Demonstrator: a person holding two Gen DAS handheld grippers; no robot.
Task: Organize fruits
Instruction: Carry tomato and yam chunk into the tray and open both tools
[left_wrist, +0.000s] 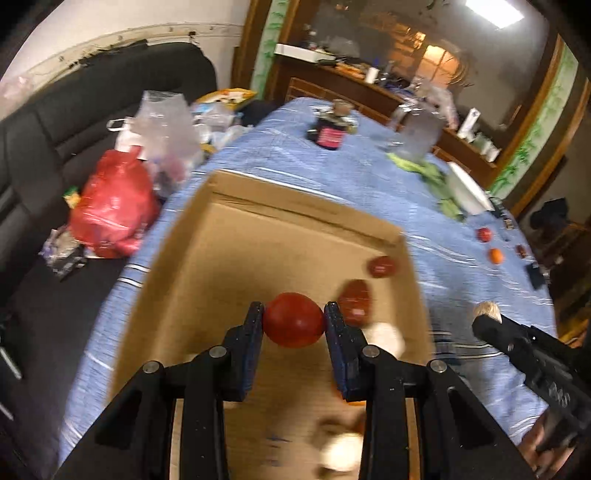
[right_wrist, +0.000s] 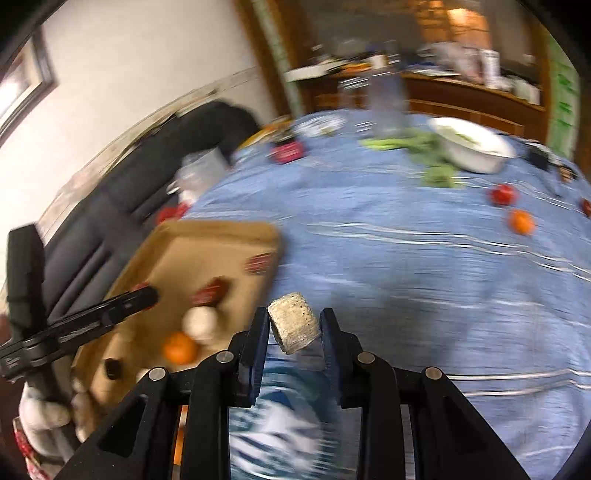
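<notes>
My left gripper (left_wrist: 293, 319) is shut on a red round fruit (left_wrist: 294, 319) and holds it over the open cardboard box (left_wrist: 236, 236). Inside the box lie two dark red fruits (left_wrist: 383, 266), a white round one (left_wrist: 386, 338) and an orange one (right_wrist: 180, 347). My right gripper (right_wrist: 293, 326) is shut on a pale beige, speckled cylinder-shaped piece (right_wrist: 294, 326), above the blue tablecloth just right of the box (right_wrist: 192, 243). It shows in the left wrist view (left_wrist: 487, 314) too. A red fruit (right_wrist: 503, 194) and an orange (right_wrist: 521, 221) lie loose on the cloth at the far right.
A white bowl (right_wrist: 476, 146) and green leaves (right_wrist: 436, 162) sit at the back of the table, with a dark jar (left_wrist: 330, 134) and a clear container (left_wrist: 421, 133). A black sofa with a red bag (left_wrist: 110, 206) and plastic bags is on the left.
</notes>
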